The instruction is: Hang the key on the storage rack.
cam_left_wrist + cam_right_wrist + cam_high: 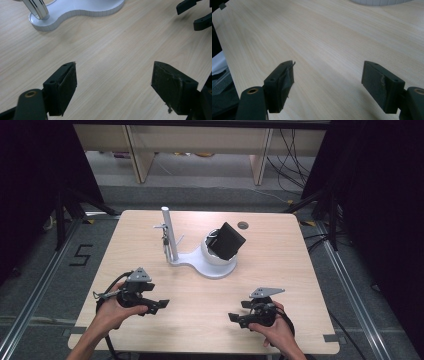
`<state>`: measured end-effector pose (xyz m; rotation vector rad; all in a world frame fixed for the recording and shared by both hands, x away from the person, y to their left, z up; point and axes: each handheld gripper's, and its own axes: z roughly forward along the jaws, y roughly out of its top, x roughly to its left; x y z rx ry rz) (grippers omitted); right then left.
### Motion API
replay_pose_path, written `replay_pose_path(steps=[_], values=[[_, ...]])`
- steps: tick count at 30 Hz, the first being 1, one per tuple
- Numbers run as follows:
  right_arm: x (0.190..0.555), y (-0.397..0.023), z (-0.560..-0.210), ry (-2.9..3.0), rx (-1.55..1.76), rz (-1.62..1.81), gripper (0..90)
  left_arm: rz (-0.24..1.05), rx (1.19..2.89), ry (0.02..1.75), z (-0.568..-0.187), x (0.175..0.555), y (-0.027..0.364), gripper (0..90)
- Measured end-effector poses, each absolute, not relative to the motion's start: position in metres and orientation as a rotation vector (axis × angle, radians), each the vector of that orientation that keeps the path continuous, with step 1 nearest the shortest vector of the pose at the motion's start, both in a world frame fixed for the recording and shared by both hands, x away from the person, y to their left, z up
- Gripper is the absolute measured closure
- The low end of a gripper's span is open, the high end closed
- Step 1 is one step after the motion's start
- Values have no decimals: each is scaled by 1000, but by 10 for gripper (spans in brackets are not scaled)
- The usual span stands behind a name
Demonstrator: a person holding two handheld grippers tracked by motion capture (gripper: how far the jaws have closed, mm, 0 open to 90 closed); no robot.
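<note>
Light wooden table (280,270) carrying, at its middle toward the far side, a white stand (200,262) whose flat curved base bears an upright metal post (170,235) at the left and a white bowl-shaped holder (216,256) at the right; a black box-like object (228,240) sits tilted in the holder, leaning out over its rim. A small dark round grommet (243,225) lies in the tabletop just beyond the stand. Bare wood separates the stand from both grippers. Left gripper (159,305), near-left, held in the person's left hand (114,311), jaws spread wide, gripping nothing, poised over bare wood. Right gripper (239,316), near-right, in the right hand (272,327), jaws likewise wide apart and empty. The left gripper view adds the ribbed edge of the stand's base, the foot of the post, and the right gripper's jaw tips at upper right; the right gripper view adds the table's left edge
</note>
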<state>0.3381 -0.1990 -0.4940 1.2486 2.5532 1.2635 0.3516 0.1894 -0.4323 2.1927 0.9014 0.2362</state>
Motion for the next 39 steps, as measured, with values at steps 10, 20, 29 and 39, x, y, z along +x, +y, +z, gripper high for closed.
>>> replay_pose_path(steps=[10, 20, 29, 39], values=[[338, -198, -494, 2556, 1247, 1268, 243, 264, 2193, 877, -455, 334, 186, 178], [338, -196, -495, 2560, 1244, 1293, 221, 248, 2176, 861, -484, 320, 186, 170], [336, -195, -494, 2565, 1228, 1277, 218, 290, 2185, 864, -501, 308, 189, 170], [333, -189, -495, 2587, 1182, 1265, 214, 330, 2184, 869, -512, 295, 185, 174]])
